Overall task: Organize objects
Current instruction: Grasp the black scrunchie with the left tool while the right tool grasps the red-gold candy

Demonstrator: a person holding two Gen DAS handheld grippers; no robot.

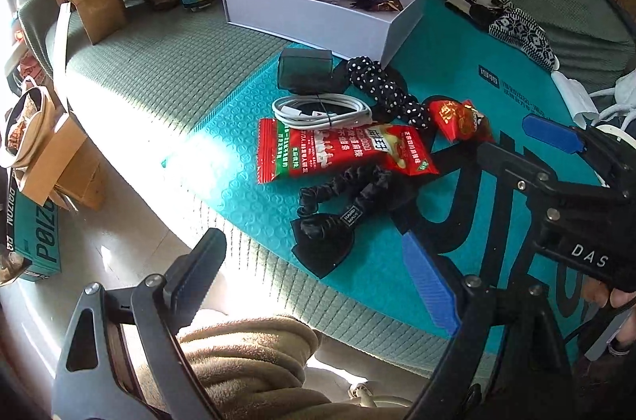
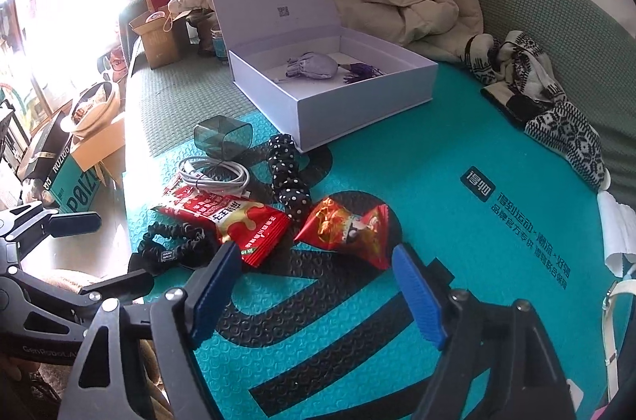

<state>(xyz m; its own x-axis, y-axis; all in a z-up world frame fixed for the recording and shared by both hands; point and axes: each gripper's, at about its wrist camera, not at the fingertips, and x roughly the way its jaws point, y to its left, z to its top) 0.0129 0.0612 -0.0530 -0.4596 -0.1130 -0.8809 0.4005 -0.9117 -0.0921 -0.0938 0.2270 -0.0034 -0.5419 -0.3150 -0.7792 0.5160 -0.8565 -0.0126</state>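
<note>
Right claw (image 2: 318, 293) wide, empty, near the small red snack packet (image 2: 348, 231) on the teal mat (image 2: 457, 150); left claw (image 1: 318, 281) wide. Slippery foil, overlapping larger packet (image 2: 226, 219): double pickup likely.

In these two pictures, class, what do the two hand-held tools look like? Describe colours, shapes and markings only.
Both have black angular metal frames with silver bolts. The right tool has two ribbed blue pads; seen from the left camera, its body reads "DAS". The left tool has one blue ribbed pad and one that looks dark. No sleeves show.
</note>
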